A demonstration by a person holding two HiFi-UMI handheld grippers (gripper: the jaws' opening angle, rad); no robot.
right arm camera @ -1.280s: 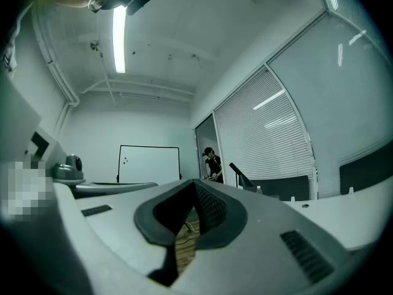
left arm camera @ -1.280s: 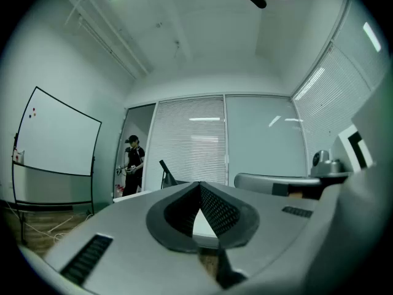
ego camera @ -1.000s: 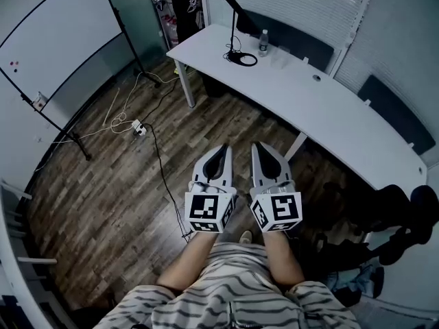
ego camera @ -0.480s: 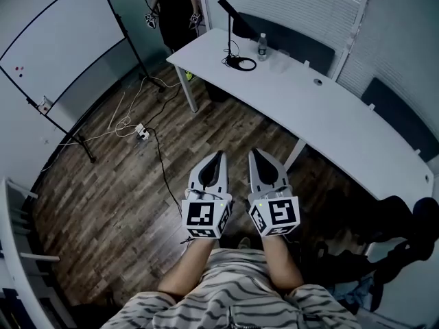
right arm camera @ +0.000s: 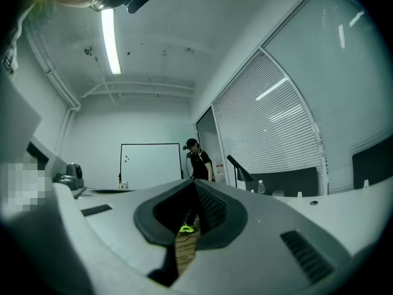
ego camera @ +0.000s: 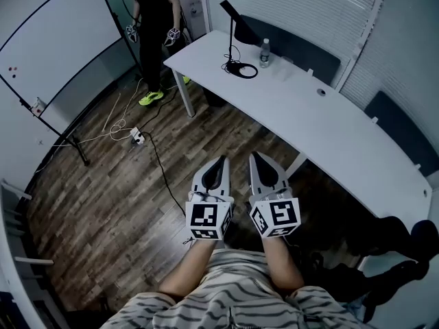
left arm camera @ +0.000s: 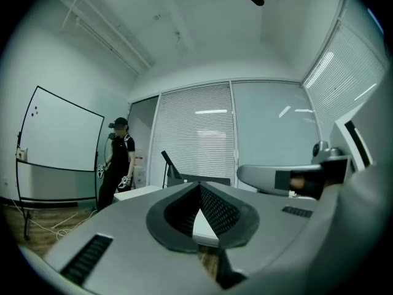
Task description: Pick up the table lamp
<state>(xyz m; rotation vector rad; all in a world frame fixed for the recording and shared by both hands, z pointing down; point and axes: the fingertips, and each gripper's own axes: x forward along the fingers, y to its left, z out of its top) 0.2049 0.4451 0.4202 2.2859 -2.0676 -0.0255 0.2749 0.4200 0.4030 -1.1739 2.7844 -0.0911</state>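
**A:** Start at the left. What's out there, measured from the white table (ego camera: pixel 322 125)?

**B:** A whiteboard (ego camera: pixel 55 33) stands well off the table's far-left end. Nearer that end there's a person (ego camera: pixel 152 29) on the wood floor, apart from the table and taking no part in this.

**A:** And the left gripper (ego camera: pixel 223 159)?

**B:** It's held low in front of the wearer's body, short of the table's near edge, pointing level toward it. Its jaws are clenched tip to tip with nothing between them. I'd guess that's just a carrying posture for the walk in.

**A:** Where's the table lamp (ego camera: pixel 234 43)?

**B:** It stands upright on the table's far-left part. Its dark base sits on the top and its cord is coiled around the base. It looks parked by the wall side to light the desk. Neither gripper is anywhere near it.

**A:** The right gripper (ego camera: pixel 253 155)?

**B:** It's side by side with the left one, just as far from the table, and it's also closed and empty.

**A:** Anything further right?

**B:** A water bottle (ego camera: pixel 264 52) stands on the table just beside the lamp. It's close enough that I'd watch it during the reach. Both sets of jaws will have to open before any grasp.
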